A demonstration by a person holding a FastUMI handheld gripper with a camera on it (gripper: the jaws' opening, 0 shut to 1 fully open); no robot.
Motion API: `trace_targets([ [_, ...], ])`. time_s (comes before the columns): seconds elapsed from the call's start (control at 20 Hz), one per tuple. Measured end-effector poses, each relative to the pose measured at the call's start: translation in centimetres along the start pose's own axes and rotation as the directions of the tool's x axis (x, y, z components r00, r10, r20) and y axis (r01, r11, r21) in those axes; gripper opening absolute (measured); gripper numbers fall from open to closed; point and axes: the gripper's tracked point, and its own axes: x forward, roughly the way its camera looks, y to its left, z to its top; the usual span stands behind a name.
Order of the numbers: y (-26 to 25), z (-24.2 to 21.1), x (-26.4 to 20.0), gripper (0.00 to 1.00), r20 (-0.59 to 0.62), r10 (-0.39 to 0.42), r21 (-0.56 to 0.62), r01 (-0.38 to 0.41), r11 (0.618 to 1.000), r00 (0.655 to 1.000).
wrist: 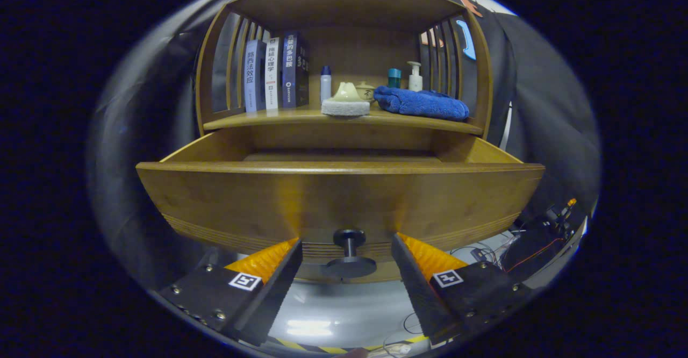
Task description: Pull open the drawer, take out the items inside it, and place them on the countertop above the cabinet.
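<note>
The wooden drawer (344, 197) stands pulled out of the cabinet toward me, its front panel just ahead of my fingers. Its dark round knob (349, 253) sits between my two fingers, which stand apart on either side without touching it. My gripper (346, 242) is open. The drawer's inside (344, 156) is seen only as a shallow strip over the front rim, and its contents are hidden. Above the drawer runs the countertop (301, 119), carrying a folded blue towel (422, 104) and a pale cone-shaped item on a white pad (345, 101).
Three upright books (274, 73) stand on the countertop's left, with small bottles (325, 84) and a pump bottle (415, 76) at the back. Slatted wooden sides enclose the shelf. Below the drawer lies a grey floor with cables (484, 250) to the right.
</note>
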Motion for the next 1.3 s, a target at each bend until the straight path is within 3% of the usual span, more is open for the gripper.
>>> trace_targets([
  [0.65,0.9,2.6,6.7,0.99,0.015,0.010,0.100,-0.011,0.995,1.000],
  [1.3,0.9,4.3,11.2,0.99,0.016,0.008,0.115,-0.010,0.993,1.000],
])
